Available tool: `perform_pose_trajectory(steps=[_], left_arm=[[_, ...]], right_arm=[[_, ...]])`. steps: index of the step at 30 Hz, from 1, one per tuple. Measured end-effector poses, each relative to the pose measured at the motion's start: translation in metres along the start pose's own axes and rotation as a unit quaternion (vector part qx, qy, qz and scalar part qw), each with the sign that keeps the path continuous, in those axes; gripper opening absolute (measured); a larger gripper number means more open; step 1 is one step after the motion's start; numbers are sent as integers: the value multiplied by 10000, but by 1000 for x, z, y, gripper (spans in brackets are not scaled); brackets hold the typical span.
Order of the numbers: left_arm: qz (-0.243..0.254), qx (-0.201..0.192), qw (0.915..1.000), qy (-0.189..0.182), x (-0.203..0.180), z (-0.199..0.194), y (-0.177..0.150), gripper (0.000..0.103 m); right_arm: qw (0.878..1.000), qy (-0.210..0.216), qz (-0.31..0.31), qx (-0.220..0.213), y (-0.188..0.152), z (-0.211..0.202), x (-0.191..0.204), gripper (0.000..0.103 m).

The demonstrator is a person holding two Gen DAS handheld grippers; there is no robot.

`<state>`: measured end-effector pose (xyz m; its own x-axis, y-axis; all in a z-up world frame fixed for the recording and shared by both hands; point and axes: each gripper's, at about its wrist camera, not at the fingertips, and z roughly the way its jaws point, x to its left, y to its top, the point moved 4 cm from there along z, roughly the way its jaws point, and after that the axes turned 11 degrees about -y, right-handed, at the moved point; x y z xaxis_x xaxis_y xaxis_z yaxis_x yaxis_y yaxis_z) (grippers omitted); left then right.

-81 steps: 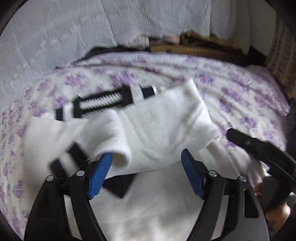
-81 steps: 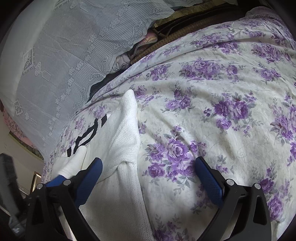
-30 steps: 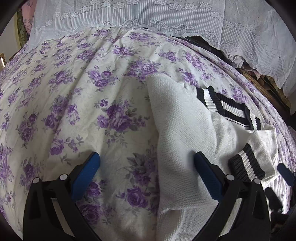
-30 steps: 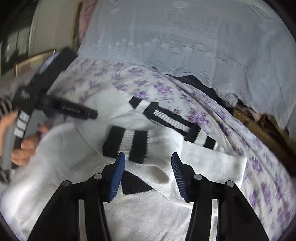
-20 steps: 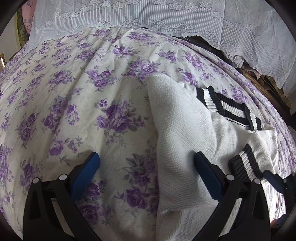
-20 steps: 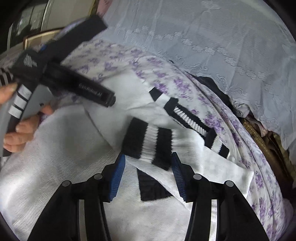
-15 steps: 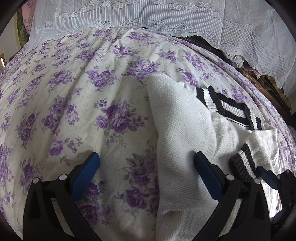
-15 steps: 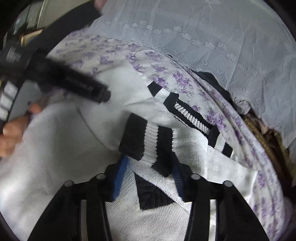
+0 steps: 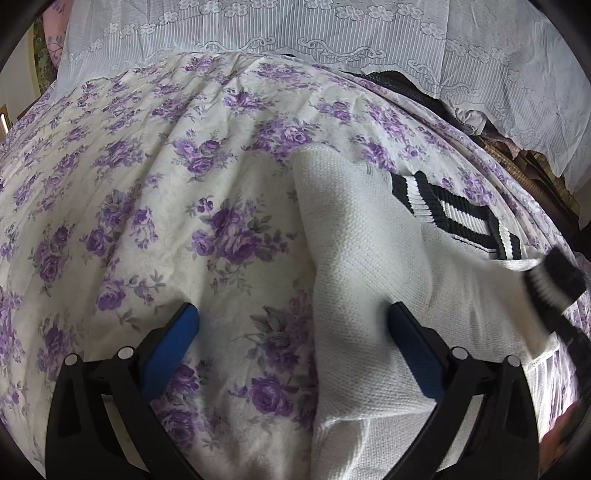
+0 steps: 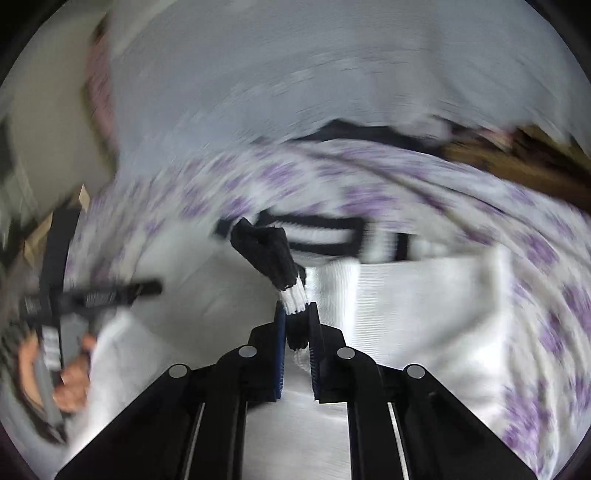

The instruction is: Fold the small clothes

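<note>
A white knit sweater [image 9: 369, 240] with a black-and-white striped collar [image 9: 454, 218] lies on the floral bedsheet [image 9: 147, 184]. My left gripper [image 9: 291, 317] hangs open just above it, one blue pad over the sheet and the other over the sweater's left edge. In the blurred right wrist view my right gripper [image 10: 295, 317] has its jaws closing tight on the sleeve's striped cuff [image 10: 273, 254], pinched between the pads and sticking up past them. That cuff [image 9: 554, 280] shows lifted and blurred at the right edge of the left wrist view.
A white lace cloth [image 9: 332, 33] hangs along the back of the bed. Dark fabric and a wicker piece [image 9: 517, 155] sit at the back right. A hand [image 10: 70, 384] holds the left gripper's handle at the left of the right wrist view.
The right gripper closed on the striped cuff and swung sideways with a roll, lifting the cuff off the sweater. The left gripper stayed still and open.
</note>
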<state>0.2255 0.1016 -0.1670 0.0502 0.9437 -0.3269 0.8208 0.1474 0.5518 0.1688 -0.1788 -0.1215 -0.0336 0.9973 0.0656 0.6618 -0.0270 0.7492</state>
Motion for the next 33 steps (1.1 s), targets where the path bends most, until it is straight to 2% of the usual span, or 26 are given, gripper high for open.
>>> perform_pose_trajectory(steps=[2, 3, 5, 6, 8, 10, 13, 15, 17, 19, 20, 23, 25, 27, 28, 29, 30, 31, 32, 33], left_arm=[[4, 1, 10000, -1, 0, 0, 0, 99], [5, 3, 10000, -8, 0, 0, 0, 99], [70, 48, 9999, -55, -3, 1, -1, 99], [119, 41, 9999, -1, -5, 1, -1, 99], [133, 43, 9999, 11, -5, 1, -2, 99], [75, 53, 9999, -61, -3, 0, -1, 99], [-79, -10, 9999, -104, 4, -7, 1, 99], [-173, -126, 9998, -18, 9, -16, 4, 99], [-232, -307, 9993, -6, 8, -31, 12, 98], [-138, -434, 9982, -402, -5, -43, 23, 98], [-8, -437, 9978, -502, -16, -46, 28, 98], [480, -310, 9971, -505, -50, -37, 43, 98], [632, -64, 9971, -428, -62, -13, 49, 98], [561, 154, 9979, -279, -57, 15, 49, 98], [474, 378, 9981, -127, -46, 39, 46, 98], [398, 549, 9977, -75, -36, 56, 41, 99], [384, 550, 9977, -123, -35, 57, 41, 99], [417, 346, 9985, -94, -37, 47, 46, 99], [485, 241, 9985, 98, -37, 45, 47, 99], [519, 295, 9980, 210, -35, 49, 45, 99]], right_arm=[[9982, -230, 556, -28, 1, -3, -40, 11], [9952, -252, 936, 110, -4, 1, -64, 12], [9849, -15, 1631, 585, -22, 17, -97, 13], [9823, 118, 1761, 632, -30, 22, -100, 12], [9849, 112, 1632, 575, -31, 23, -96, 19], [9864, 118, 1559, 513, -26, 16, -92, 34], [9825, -504, 1792, 39, -16, -2, -112, 37], [9784, -498, 1992, -244, -9, -19, -122, 37], [9817, -269, 1852, -357, 0, -26, -113, 37], [9879, -229, 1494, -362, 10, -23, -96, 37], [9906, -263, 1291, -357, 13, -20, -88, 37], [9971, -236, 724, -30, 27, 7, -56, 37], [9979, -381, 512, 130, 31, 28, -50, 37], [9968, -475, 524, 365, 27, 51, -54, 38], [9958, -383, 622, 547, 23, 67, -60, 38], [9957, -208, 729, 534, 21, 73, -64, 38], [9956, -92, 807, 477, 20, 72, -66, 37], [9952, -67, 843, 495, 21, 71, -67, 37], [9954, -72, 823, 492, 21, 71, -66, 38], [9957, -83, 796, 462, 21, 71, -64, 37]])
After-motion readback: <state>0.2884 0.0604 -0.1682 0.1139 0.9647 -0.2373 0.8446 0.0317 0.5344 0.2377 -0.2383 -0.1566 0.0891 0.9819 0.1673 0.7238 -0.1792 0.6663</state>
